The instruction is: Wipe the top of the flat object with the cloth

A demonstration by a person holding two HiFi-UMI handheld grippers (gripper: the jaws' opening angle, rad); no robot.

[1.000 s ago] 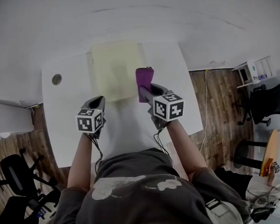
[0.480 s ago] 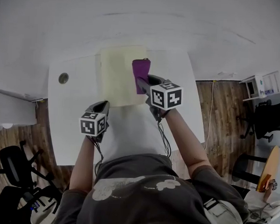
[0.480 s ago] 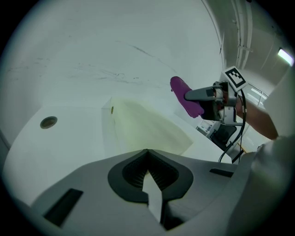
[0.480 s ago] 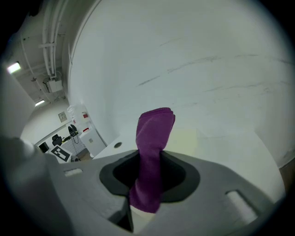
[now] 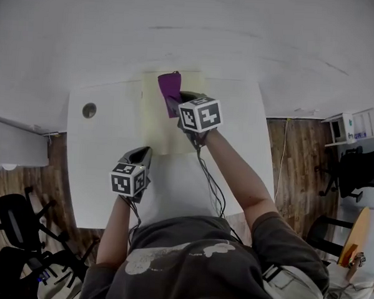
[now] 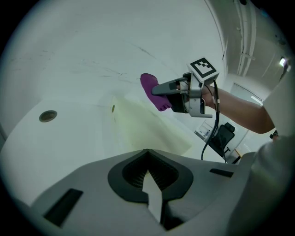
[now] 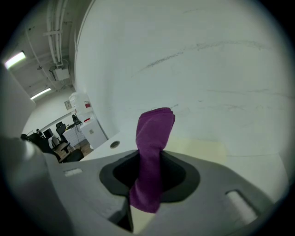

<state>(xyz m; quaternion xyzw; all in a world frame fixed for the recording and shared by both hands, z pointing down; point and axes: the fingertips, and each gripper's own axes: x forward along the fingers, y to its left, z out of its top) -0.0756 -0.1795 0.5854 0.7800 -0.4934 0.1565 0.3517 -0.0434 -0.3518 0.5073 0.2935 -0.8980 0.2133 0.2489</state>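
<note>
While the right gripper (image 5: 179,101) pinches the purple cloth (image 5: 169,88) between jaws closed tight on it — the fold standing out past the tips, so that soft fabric meets the surface first — it hangs over the far end of the pale yellow flat object (image 5: 155,130) lying on the white table (image 5: 99,153), apparently just off it. The left gripper (image 5: 141,156), jaws together on nothing, sits by the flat object's near edge, probably ready to steady it.
</note>
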